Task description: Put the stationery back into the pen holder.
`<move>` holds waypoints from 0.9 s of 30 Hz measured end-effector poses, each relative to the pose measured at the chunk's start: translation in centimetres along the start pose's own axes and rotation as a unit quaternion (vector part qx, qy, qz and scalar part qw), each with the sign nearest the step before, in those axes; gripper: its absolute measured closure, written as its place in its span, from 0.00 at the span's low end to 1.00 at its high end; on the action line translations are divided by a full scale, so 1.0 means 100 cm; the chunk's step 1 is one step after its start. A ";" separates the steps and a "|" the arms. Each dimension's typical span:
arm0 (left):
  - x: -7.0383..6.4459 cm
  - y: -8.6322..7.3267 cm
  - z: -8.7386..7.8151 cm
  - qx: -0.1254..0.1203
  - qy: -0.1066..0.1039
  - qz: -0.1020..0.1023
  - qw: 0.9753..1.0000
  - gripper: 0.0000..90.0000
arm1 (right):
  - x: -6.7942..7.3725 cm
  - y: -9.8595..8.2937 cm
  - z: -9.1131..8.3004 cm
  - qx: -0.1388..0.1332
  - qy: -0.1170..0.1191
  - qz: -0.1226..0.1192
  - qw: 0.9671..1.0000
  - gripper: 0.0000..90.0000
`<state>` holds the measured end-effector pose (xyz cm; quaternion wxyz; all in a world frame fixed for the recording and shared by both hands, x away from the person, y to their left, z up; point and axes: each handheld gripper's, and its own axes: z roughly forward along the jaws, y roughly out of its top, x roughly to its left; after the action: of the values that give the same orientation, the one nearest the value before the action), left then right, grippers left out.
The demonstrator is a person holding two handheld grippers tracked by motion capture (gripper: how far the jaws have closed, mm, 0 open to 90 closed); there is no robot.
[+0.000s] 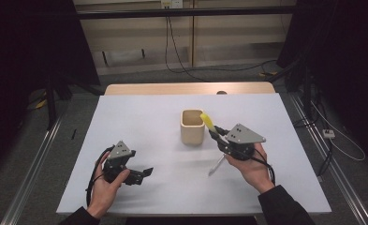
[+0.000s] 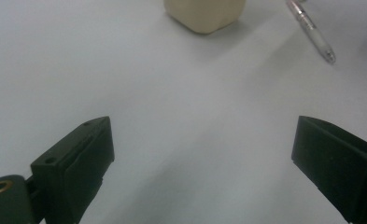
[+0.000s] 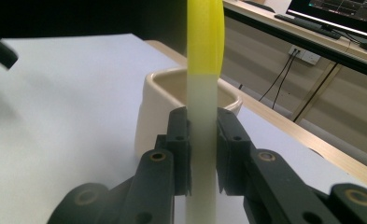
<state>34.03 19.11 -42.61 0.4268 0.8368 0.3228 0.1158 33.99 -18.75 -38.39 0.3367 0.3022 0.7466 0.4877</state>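
Note:
A beige square cup (image 1: pixel 192 127) stands in the middle of the white table (image 1: pixel 139 117). My right gripper (image 1: pixel 217 134) is just right of the cup, shut on a white marker with a yellow upper end (image 1: pixel 207 121). The yellow end tilts toward the cup's right rim. In the right gripper view the marker (image 3: pixel 204 42) stands upright between the jaws (image 3: pixel 202 121), with the cup (image 3: pixel 162 107) behind it. My left gripper (image 1: pixel 142 173) rests open near the front left, holding nothing. Its view (image 2: pixel 202 140) has the cup's base (image 2: pixel 204 14) far ahead.
A clear pen (image 1: pixel 217 165) lies on the table under my right hand, also at the upper right of the left gripper view (image 2: pixel 312 33). A wooden strip (image 1: pixel 191 88) borders the table's far edge. Cables trail on the floor beyond.

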 end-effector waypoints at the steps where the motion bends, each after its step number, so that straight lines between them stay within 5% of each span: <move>1: 0.001 -0.004 0.000 0.001 0.002 0.000 1.000 0.06 | -0.001 0.002 0.002 -0.002 -0.001 0.003 1.000 0.86; 5: 0.002 -0.018 0.001 -0.001 -0.004 -0.011 1.000 0.07 | -0.004 0.009 0.007 -0.012 0.003 0.015 1.000 0.86; 11: 0.005 -0.019 -0.004 -0.023 -0.009 -0.018 1.000 0.06 | -0.010 0.017 0.018 -0.032 0.010 0.037 0.999 0.86; 27: 0.009 -0.023 -0.001 -0.014 0.000 -0.017 1.000 0.06 | -0.019 0.050 0.047 -0.061 0.005 0.057 0.997 0.86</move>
<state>33.69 20.67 -44.43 0.4407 0.8251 0.3349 0.1130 39.51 -16.04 -34.71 0.3222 0.3209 0.6989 0.5521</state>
